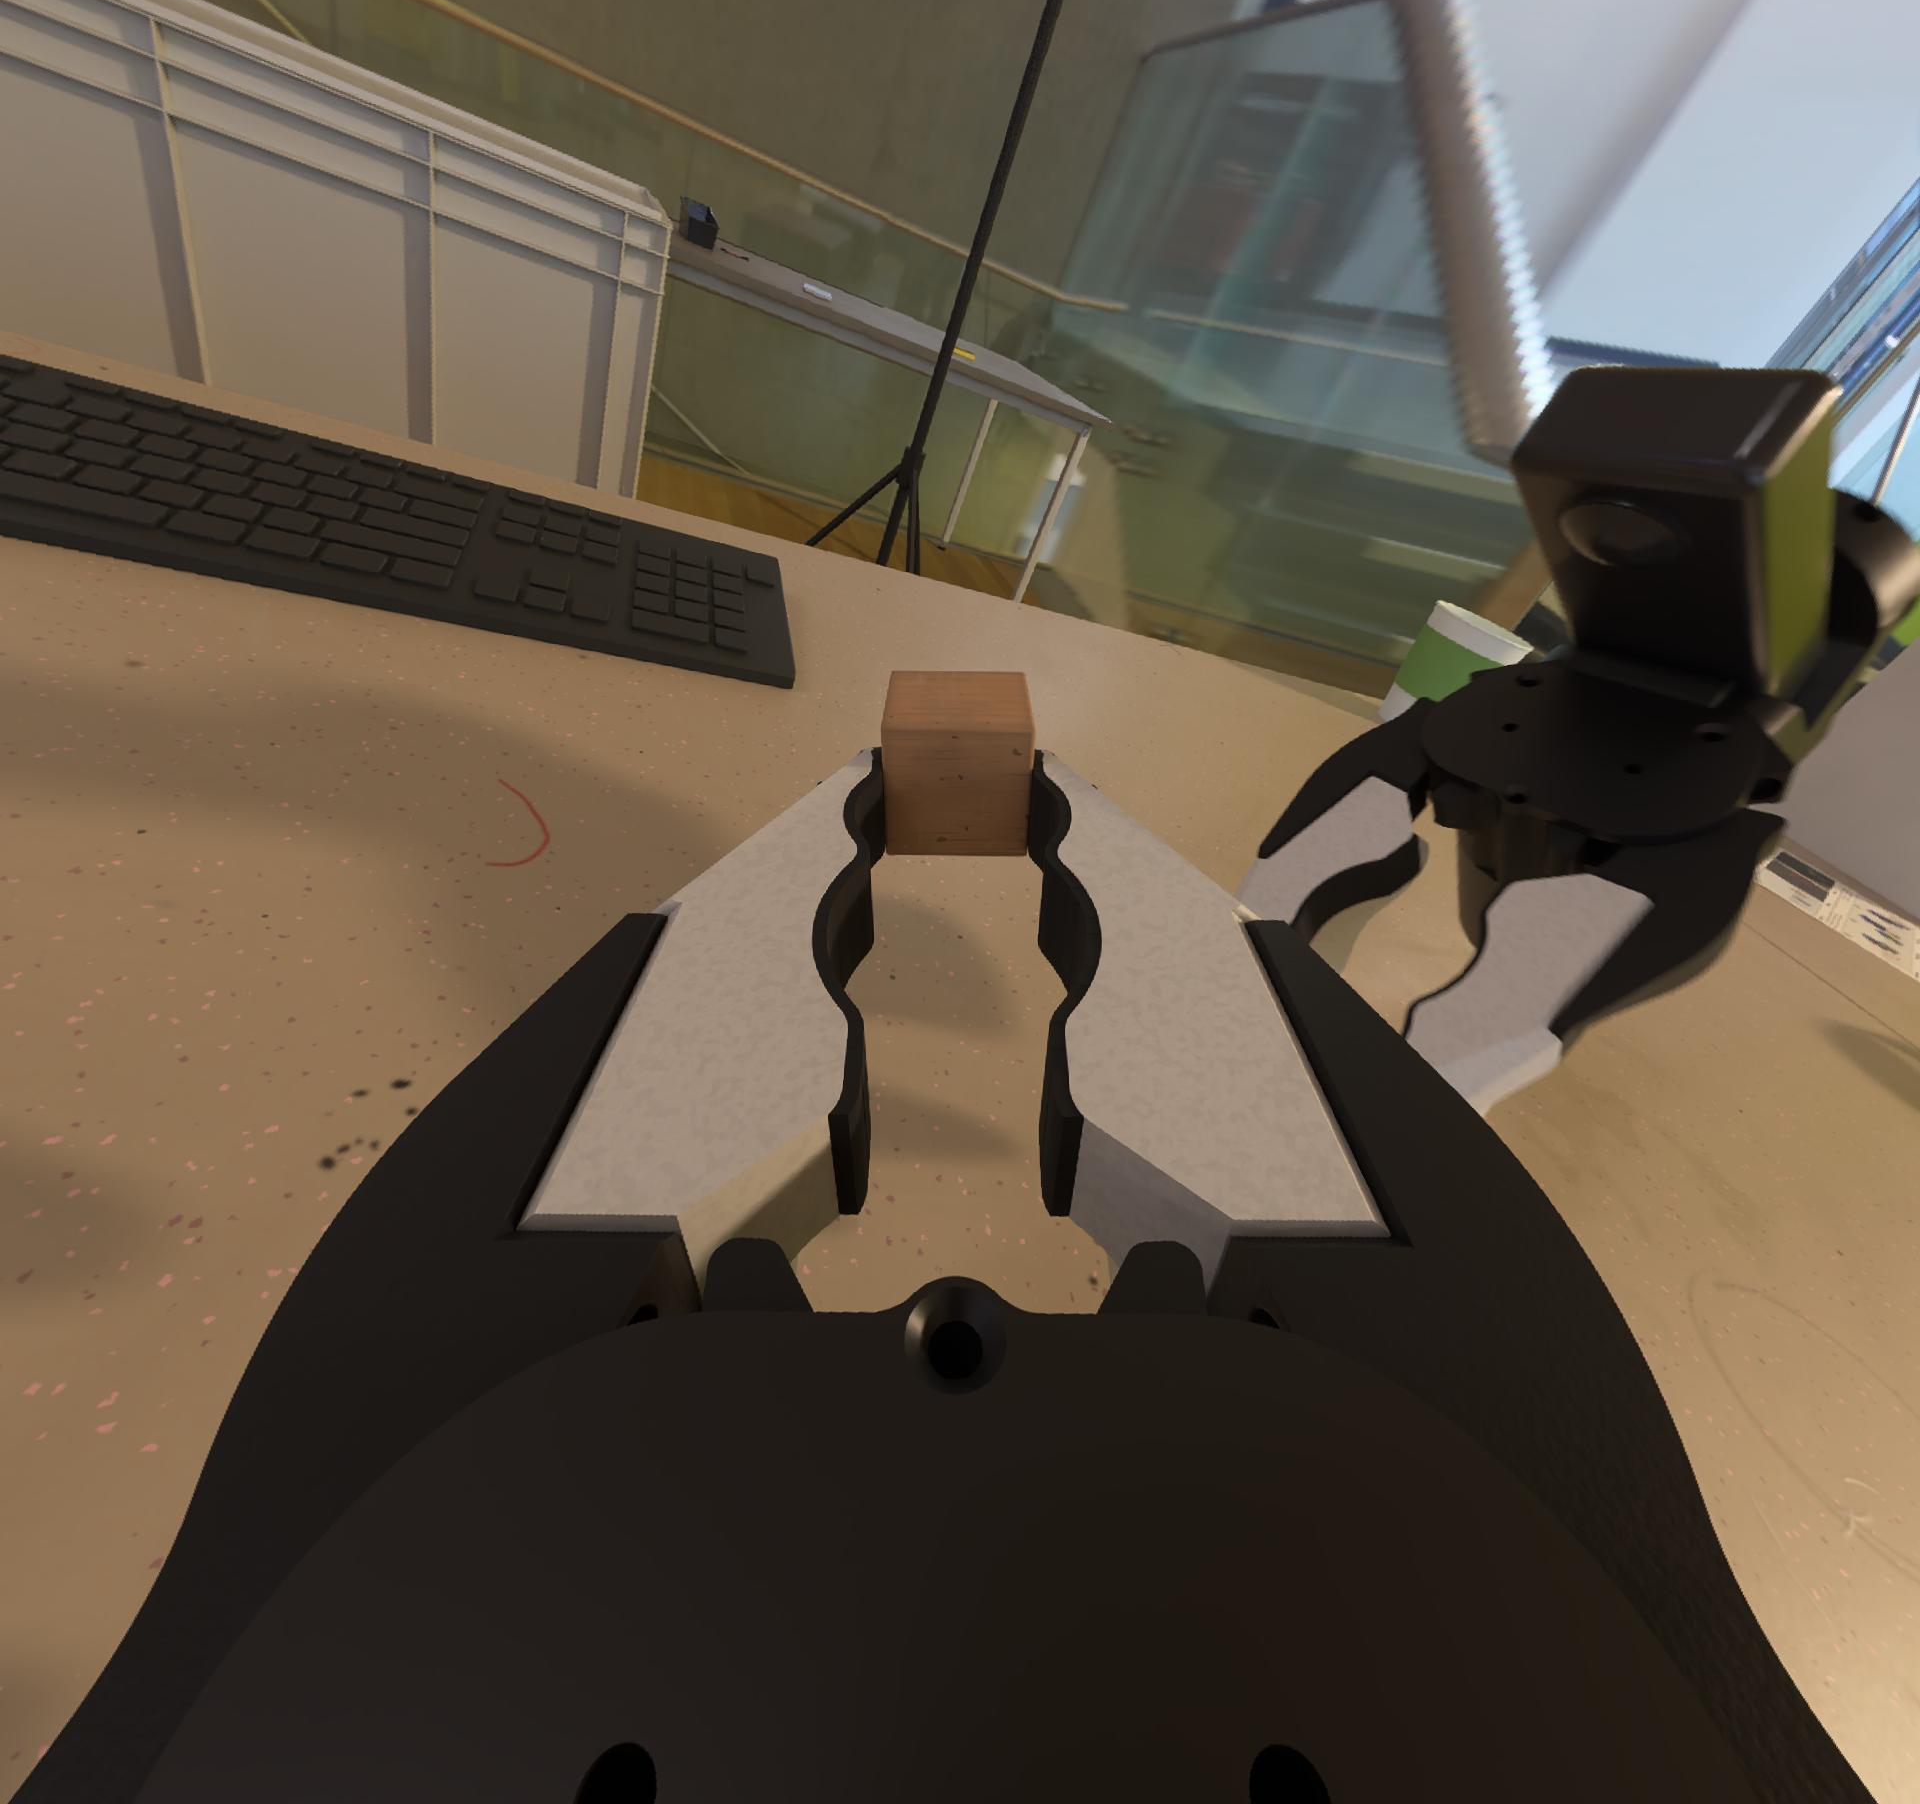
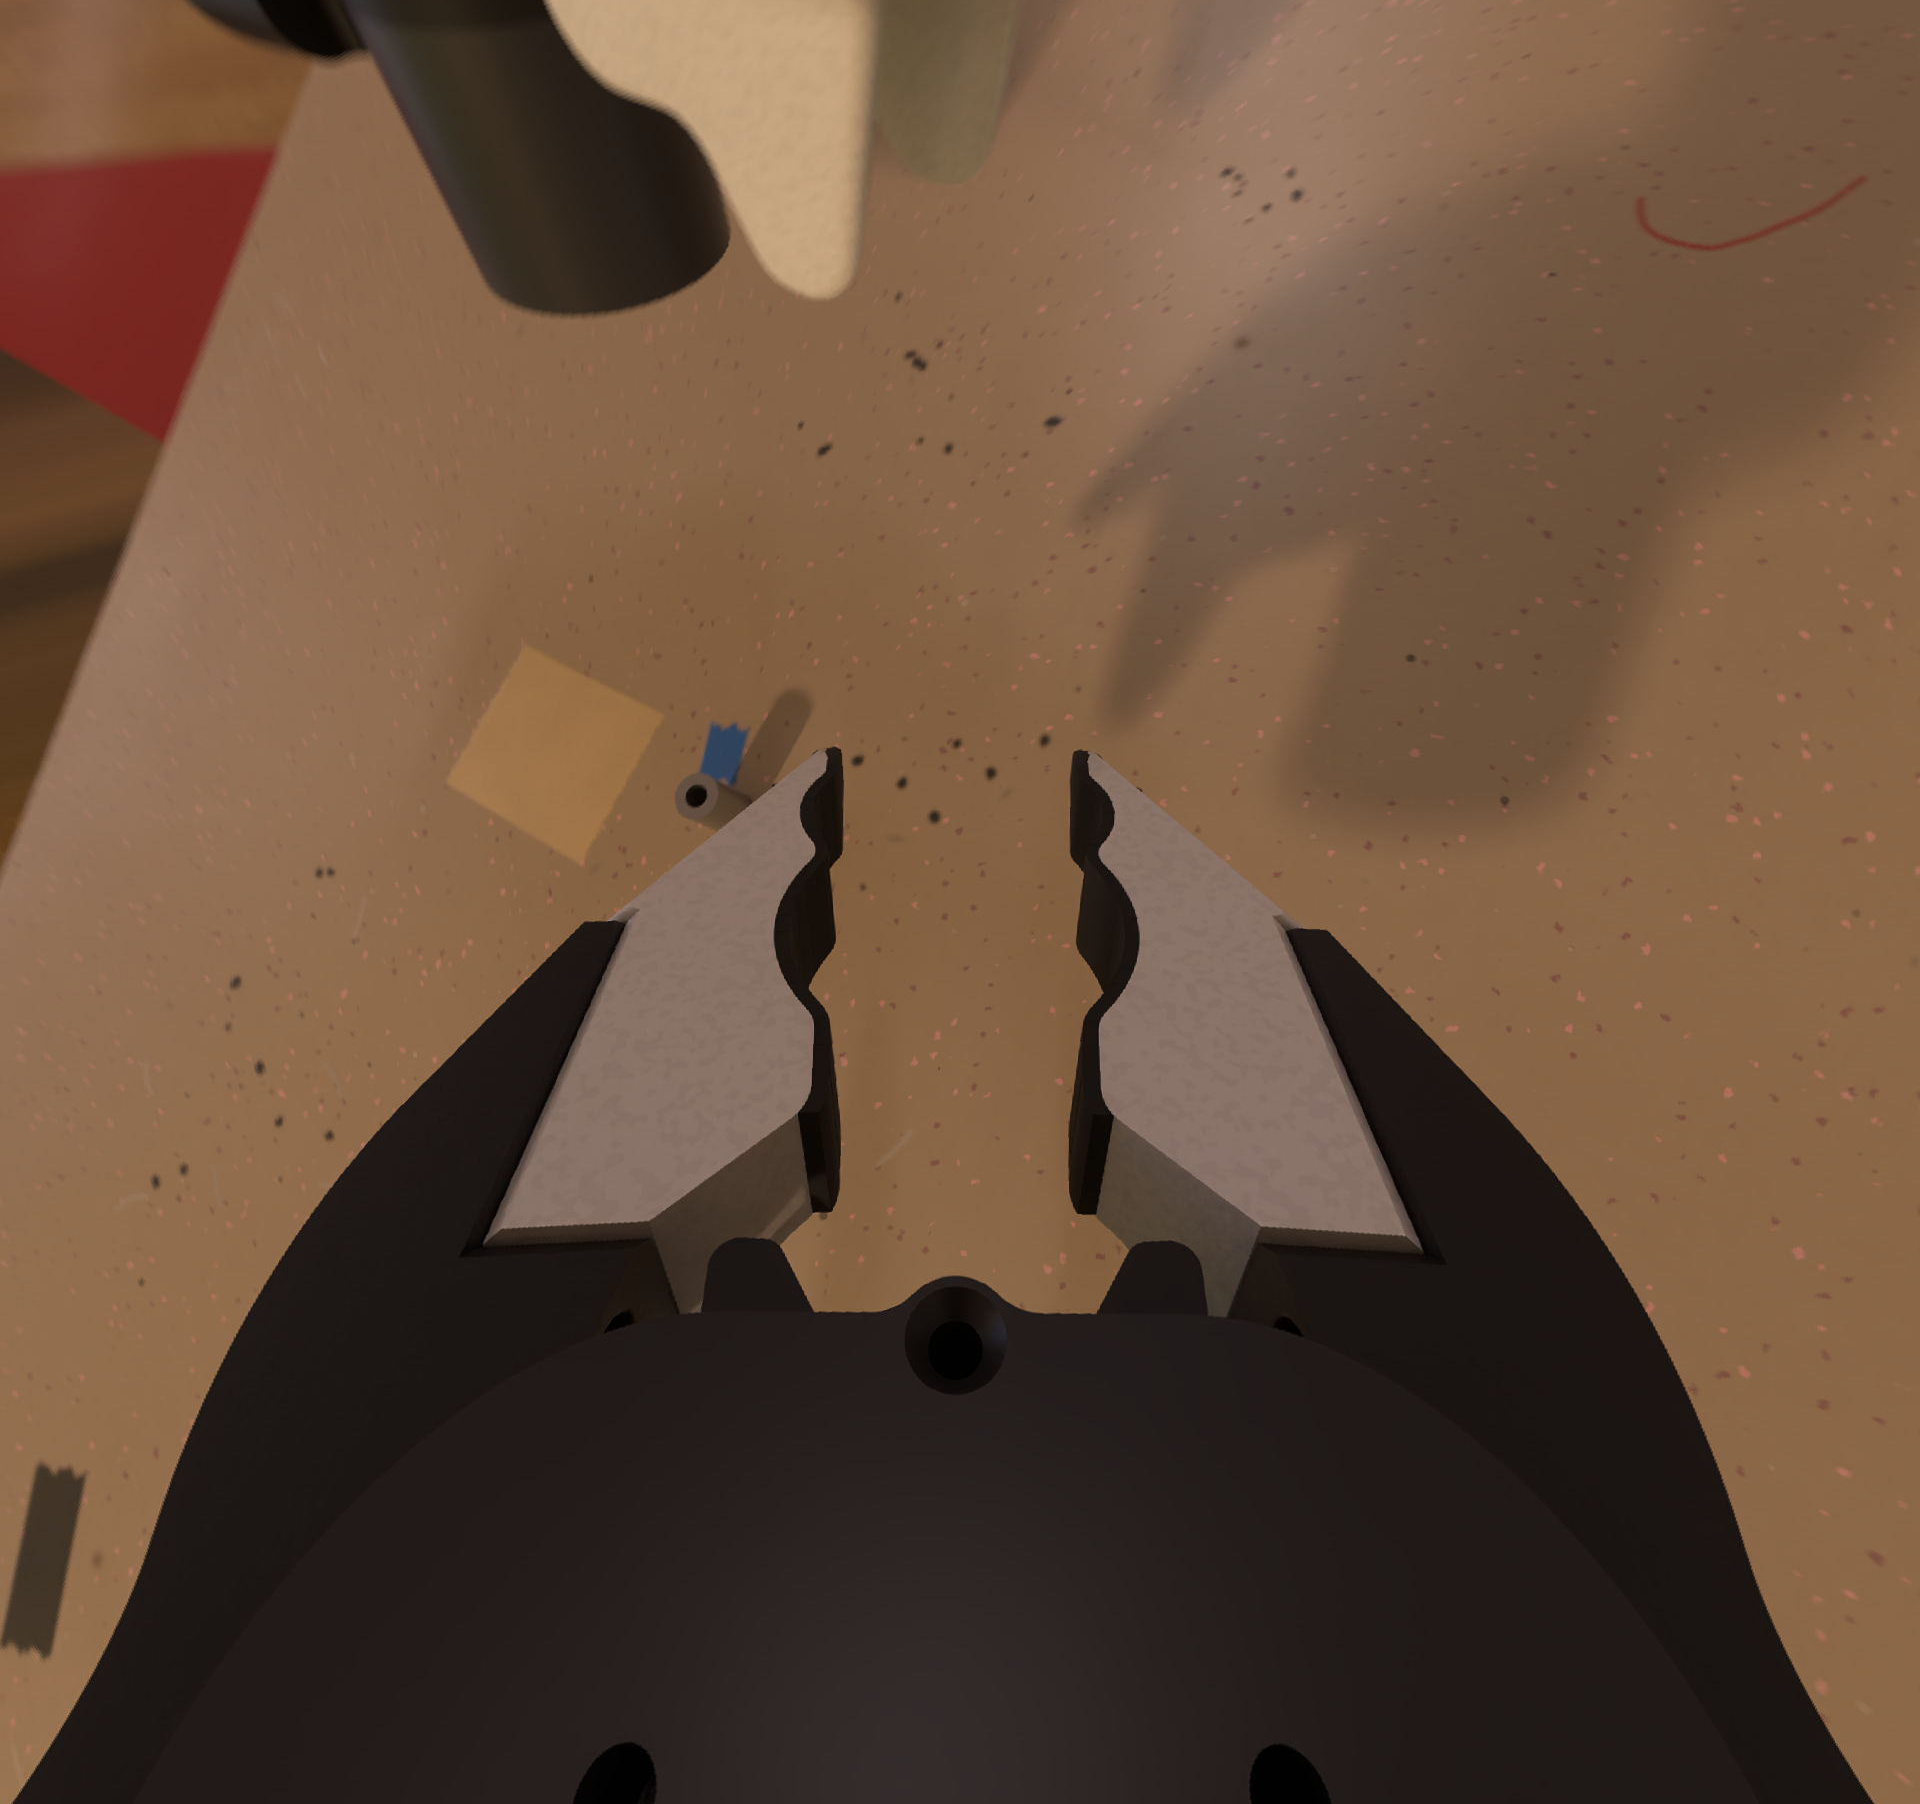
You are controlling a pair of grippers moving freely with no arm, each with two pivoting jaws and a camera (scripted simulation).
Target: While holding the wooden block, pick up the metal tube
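Observation:
My left gripper is shut on the wooden block, a small tan cube pinched between the fingertips above the tan table. The metal tube, a short grey cylinder, lies on the table just left of my right gripper's left fingertip. My right gripper is open and empty, looking down at the table from above. It also shows in the left wrist view, to the right of the left one, jaws apart. The left gripper's dark handle shows blurred at the top of the right wrist view.
A yellow sticky note and a blue tape scrap lie beside the tube. A black keyboard and white crate are at the back left, a green-and-white cup at the back right. The table's edge runs on the left.

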